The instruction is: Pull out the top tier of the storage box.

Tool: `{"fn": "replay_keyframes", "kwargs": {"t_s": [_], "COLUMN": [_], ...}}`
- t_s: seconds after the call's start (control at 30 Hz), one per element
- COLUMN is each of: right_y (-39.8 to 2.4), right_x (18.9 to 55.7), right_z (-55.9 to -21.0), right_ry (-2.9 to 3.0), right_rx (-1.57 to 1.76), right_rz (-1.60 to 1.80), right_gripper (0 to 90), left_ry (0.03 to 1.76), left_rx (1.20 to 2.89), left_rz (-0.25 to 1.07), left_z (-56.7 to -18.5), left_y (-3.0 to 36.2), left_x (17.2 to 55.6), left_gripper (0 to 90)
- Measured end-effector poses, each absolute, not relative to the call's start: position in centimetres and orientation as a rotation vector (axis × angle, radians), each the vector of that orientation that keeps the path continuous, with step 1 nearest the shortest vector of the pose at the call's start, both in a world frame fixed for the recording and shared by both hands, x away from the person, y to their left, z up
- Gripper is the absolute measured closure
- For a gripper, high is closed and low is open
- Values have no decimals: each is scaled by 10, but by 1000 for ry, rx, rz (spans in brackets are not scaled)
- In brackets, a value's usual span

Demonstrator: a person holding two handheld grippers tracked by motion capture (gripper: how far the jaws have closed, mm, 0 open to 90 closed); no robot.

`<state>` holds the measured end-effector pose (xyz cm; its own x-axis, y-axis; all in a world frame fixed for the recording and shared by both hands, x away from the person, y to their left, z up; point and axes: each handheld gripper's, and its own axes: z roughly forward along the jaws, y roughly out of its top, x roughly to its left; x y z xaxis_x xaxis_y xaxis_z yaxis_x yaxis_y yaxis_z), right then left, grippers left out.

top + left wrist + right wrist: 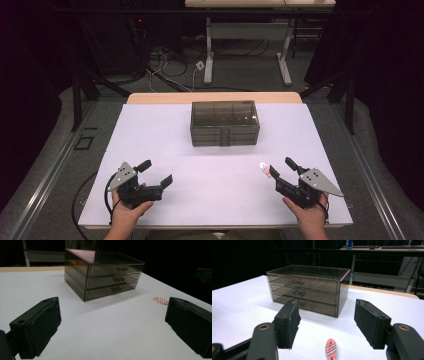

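While both tongs hang spread and empty over the near edge of the white surface, the work looks to be at its very start: an approach to the small pink striped object lying flat on the surface. Taking the smoky translucent plastic three-drawer chest as landmark, the pink object lies well in front of it and off toward its right-hand end, apart from it. The right tongs sit just in front of that object, jaws wide apart with the object lying between and just short of them in the right gripper view. The left tongs are held well in front of the chest's left end, jaws equally released and grasping nothing. All three drawers appear shut.

My judgement: the next move calls for the right tongs to ease forward and down so the pads straddle the thin flat object, then close low against the surface.
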<state>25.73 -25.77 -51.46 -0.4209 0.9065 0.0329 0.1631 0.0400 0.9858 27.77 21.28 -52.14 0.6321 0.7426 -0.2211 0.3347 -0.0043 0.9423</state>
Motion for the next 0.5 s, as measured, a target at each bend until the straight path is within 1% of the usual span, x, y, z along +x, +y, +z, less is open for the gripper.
{"fn": "replay_keyframes", "kwargs": {"t_s": [0.5], "right_y": [-248], "right_x": [266], "right_z": [-518], "right_ry": [1700], "right_rx": [1095], "right_rz": [1481], "right_gripper": [367], "left_ry": [939], "left_rx": [1603], "left_rz": [390], "left_z": [-524], "left_y": [217], "left_x": [274], "left_gripper": [3]}}
